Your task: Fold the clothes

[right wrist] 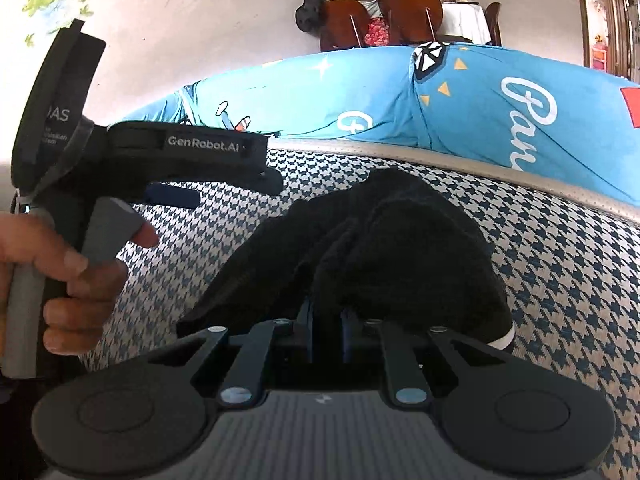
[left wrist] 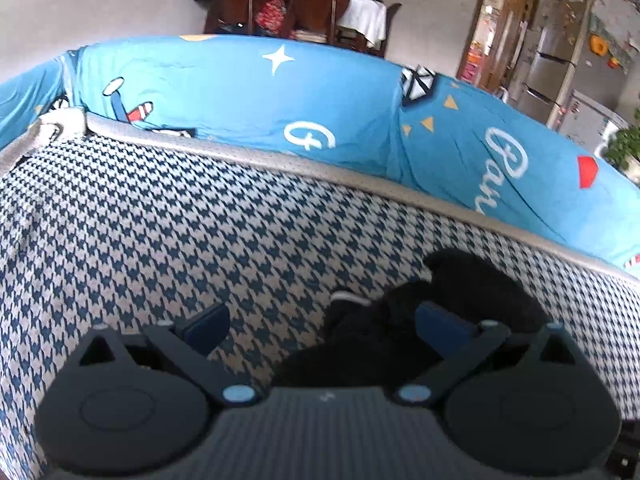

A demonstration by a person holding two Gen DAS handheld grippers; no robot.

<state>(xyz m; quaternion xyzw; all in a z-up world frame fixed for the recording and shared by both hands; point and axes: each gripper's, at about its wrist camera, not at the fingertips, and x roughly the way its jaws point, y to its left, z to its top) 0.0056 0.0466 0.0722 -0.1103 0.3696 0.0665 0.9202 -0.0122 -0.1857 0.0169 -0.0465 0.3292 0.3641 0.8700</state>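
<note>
Left wrist view, left to right:
- Houndstooth cover (left wrist: pixel 140 220): fills left and centre of frame; grey piping along its far edge.
- Blue sheet (left wrist: pixel 248 92): band across upper frame, behind the piping.
- Left gripper (left wrist: pixel 320 320): lower centre; jaws spread wide, nothing between them; left pad over bare houndstooth.
- Black garment (left wrist: pixel 460 292): lower right of centre, bunched, lying on the houndstooth cover; right pad in front of it, contact not discernible. White trim at its left edge.
- Chairs (left wrist: pixel 280 4): top centre, far off.

Right wrist view, left to right:
- Hand (right wrist: pixel 60 268): left edge, wrapped round the left gripper's handle; that gripper's body (right wrist: pixel 188 148) side-on at upper left, just left of the garment and clear of it.
- Garment (right wrist: pixel 380 240): centre, heaped, draped over the right gripper.
- Right gripper (right wrist: pixel 326 320): lower centre; jaws drawn near together, pinching a fold of the garment's near edge.

Key relation: garment to the right of the open left jaws; long axis not readable while crumpled. Right gripper already on the cloth; left the free one, near, likely to shift rightward for a second hold.
</note>
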